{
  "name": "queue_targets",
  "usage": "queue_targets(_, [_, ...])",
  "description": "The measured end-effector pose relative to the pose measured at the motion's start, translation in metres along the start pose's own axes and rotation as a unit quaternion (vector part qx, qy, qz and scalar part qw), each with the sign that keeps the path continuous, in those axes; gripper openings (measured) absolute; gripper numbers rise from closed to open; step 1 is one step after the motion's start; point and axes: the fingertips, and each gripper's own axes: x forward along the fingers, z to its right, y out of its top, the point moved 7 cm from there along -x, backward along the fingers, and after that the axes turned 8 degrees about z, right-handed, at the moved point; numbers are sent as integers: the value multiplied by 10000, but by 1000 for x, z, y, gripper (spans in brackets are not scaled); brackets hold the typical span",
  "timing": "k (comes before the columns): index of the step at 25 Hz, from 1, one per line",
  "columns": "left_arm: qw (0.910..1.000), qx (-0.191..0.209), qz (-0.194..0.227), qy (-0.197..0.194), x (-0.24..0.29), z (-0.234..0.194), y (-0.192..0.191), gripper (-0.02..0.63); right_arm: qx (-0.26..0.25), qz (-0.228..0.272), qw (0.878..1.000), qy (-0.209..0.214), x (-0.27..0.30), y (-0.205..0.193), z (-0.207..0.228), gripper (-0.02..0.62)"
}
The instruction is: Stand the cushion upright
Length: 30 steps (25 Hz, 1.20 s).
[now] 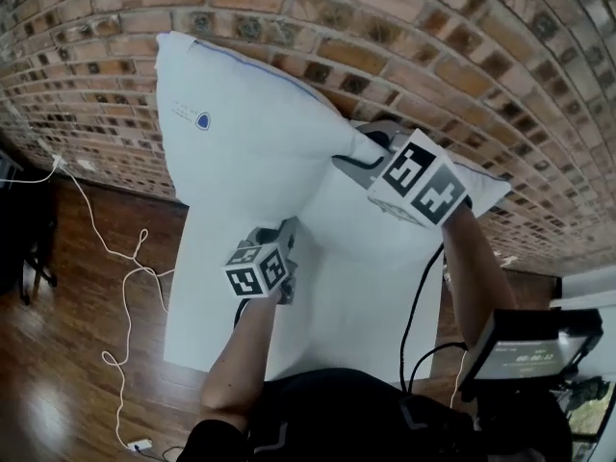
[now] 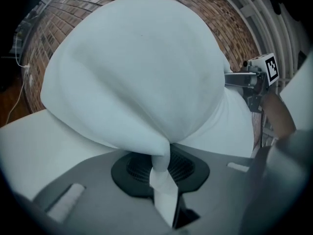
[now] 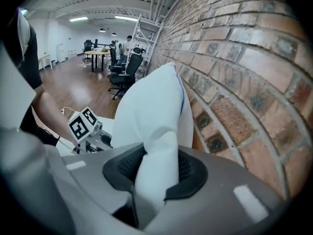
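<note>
Right up against the lens is a twist of white fabric squeezed between the jaws of my left claw (image 2: 164, 180). That's a low corner of the cushion (image 1: 250, 152), and the claw is clamped tight on it. Same deal on the other side: my right claw (image 3: 151, 175) is closed on a fatter fold of the cushion's edge, close by the brick wall (image 1: 385, 17).

Why pinch fabric? The cushion's way too puffy to fit between the jaws, so grabbing loose cover is the only real handle I get. Two grips set well apart also stop it flopping or spinning while I tip it.

Head view has the cushion filling the middle, its top corner way up at the upper left against the bricks. The left claw is at lower centre and the right claw sits higher, right of centre. The wall is my backstop, so it has something to lean on.

Bottom edge looks like it's on the white pad (image 1: 337, 306), but my arms block that bit, so I can't swear it's touching. I'd call it mostly upright, just not let go of yet.
</note>
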Motion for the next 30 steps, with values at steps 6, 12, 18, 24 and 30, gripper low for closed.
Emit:
queue_targets(6, [9985, 322, 442, 50, -11, 35, 34, 48, 196, 594, 9975, -323, -53, 2, 8, 114])
queue_targets(12, [9914, 911, 936, -60, -29, 75, 80, 45, 572, 1403, 9848, -847, -116, -1, 11, 110])
queue_targets(18, [9770, 1611, 1386, -193, -44, 116, 123, 43, 919, 2399, 9546, -1507, -166, -14, 4, 107])
queue_targets(24, [9570, 2259, 1776, -396, -48, 154, 154, 43, 1110, 3191, 9160, -2164, -198, -38, -4, 107])
queue_targets(30, [9318, 2964, 1973, -699, -40, 195, 174, 41, 1390, 3698, 8779, -2705, -216, -71, 0, 107])
